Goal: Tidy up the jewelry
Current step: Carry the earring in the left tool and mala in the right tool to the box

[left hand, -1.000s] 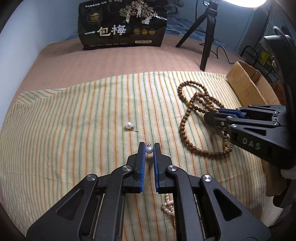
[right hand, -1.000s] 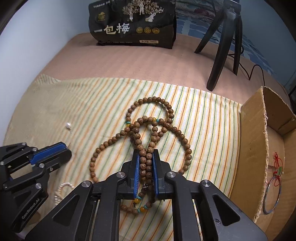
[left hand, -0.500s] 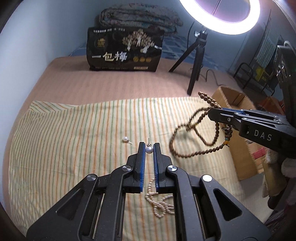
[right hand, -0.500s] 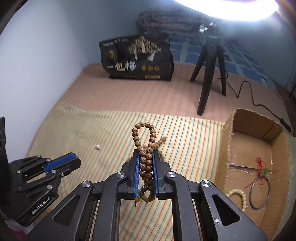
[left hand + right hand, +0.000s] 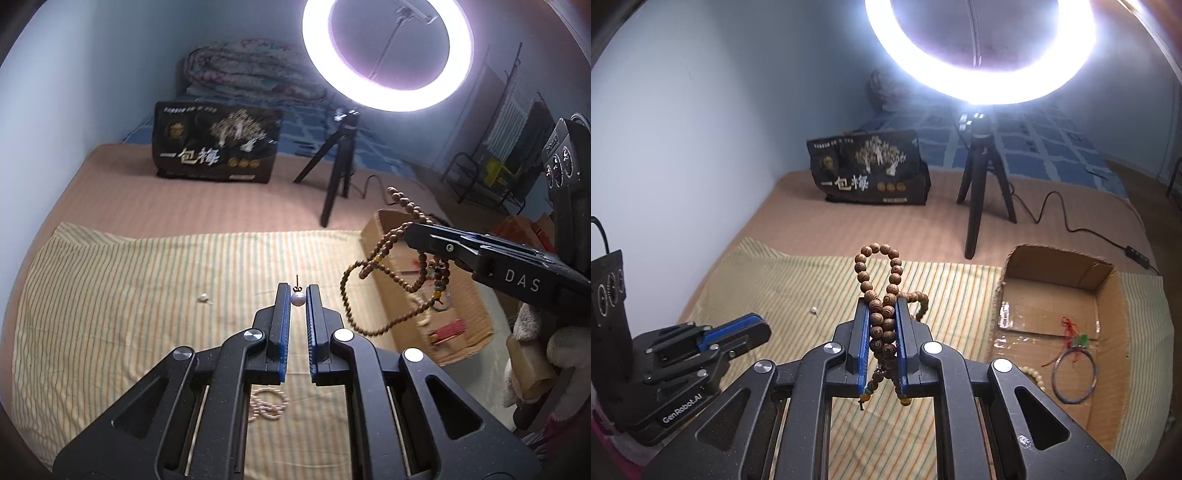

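Holding: left gripper (image 5: pixel 298 291) pinches a pearl stud earring (image 5: pixel 297 298) between its blue pads, post pointing up, above the striped cloth (image 5: pixel 129 295).
Right grip: right gripper (image 5: pixel 882 310) is pressed together on a wooden bead necklace (image 5: pixel 882 317); one loop stands above the fingertips, the rest hangs below.
Necklace from the left wrist view: strands (image 5: pixel 373 269) dangle under the right gripper (image 5: pixel 417 236), in front of the cardboard box (image 5: pixel 461 317); whether the lowest loop touches the cloth cannot be told.
Hidden part: the necklace's lower end, with orange and teal beads, is partly covered by the right gripper's own body.
Second earring: a small pearl stud (image 5: pixel 204 297) lies on the cloth, left of the held one and well apart from it; tiny and faint.
Pearl strand: a pale beaded bracelet (image 5: pixel 266 404) on the near cloth, half covered by the left gripper.
Box contents: a thin bangle (image 5: pixel 1075 374) with red cord, and a cream bead bracelet (image 5: pixel 1034 374) cut off by the right gripper.
Far side: black bag (image 5: pixel 868 173) with Chinese print, tripod (image 5: pixel 982 184) under a ring light (image 5: pixel 979 48) whose glare washes out the surroundings.
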